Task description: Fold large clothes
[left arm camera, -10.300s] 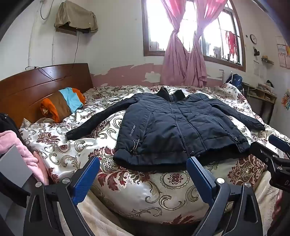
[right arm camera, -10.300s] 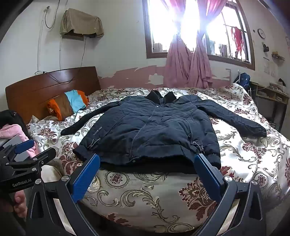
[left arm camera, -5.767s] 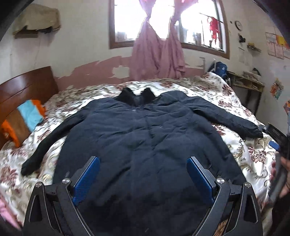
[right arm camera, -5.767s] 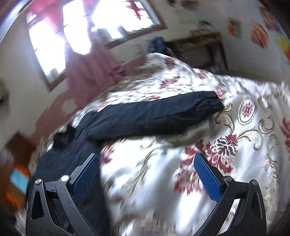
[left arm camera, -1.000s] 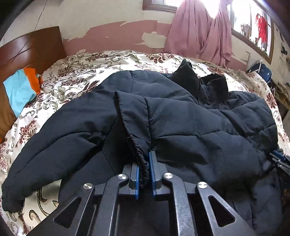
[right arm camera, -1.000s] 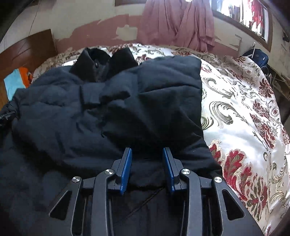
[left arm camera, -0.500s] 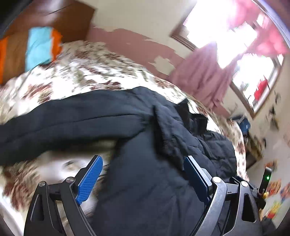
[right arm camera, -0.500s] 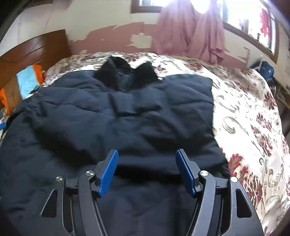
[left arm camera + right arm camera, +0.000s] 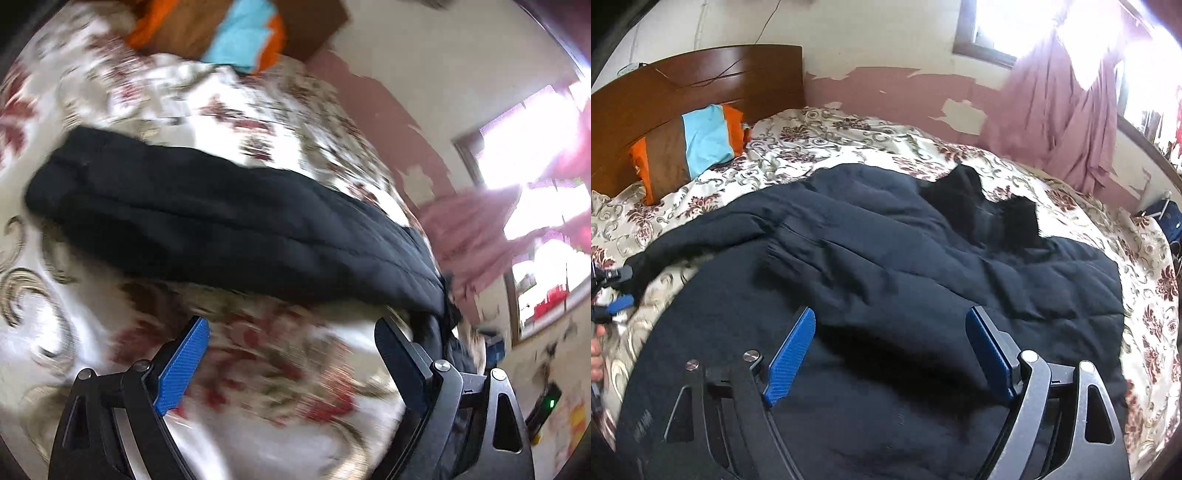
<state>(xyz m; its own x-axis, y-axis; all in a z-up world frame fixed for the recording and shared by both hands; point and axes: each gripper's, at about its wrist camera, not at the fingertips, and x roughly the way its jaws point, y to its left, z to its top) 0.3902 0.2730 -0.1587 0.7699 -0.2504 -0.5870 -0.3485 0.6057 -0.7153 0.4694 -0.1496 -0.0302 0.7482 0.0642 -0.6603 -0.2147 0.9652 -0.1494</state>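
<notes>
A dark navy padded jacket [image 9: 905, 295] lies front up on the bed, its collar [image 9: 982, 214] toward the far wall. Its right sleeve is folded across the chest. Its left sleeve [image 9: 221, 225] stretches out flat on the floral quilt. My left gripper [image 9: 291, 354] is open and empty, just short of that sleeve, over the quilt; the view is motion-blurred. It also shows at the left edge of the right wrist view [image 9: 613, 291]. My right gripper [image 9: 890, 339] is open and empty above the jacket's body.
The floral quilt [image 9: 849, 136] covers the bed. An orange, brown and blue pillow [image 9: 690, 147] leans on the wooden headboard [image 9: 701, 81]. Pink curtains [image 9: 1063, 110] hang at the window on the far wall.
My left gripper has swung left, away from the jacket's body, to the outstretched left sleeve. My right gripper has opened wider and turned left over the jacket.
</notes>
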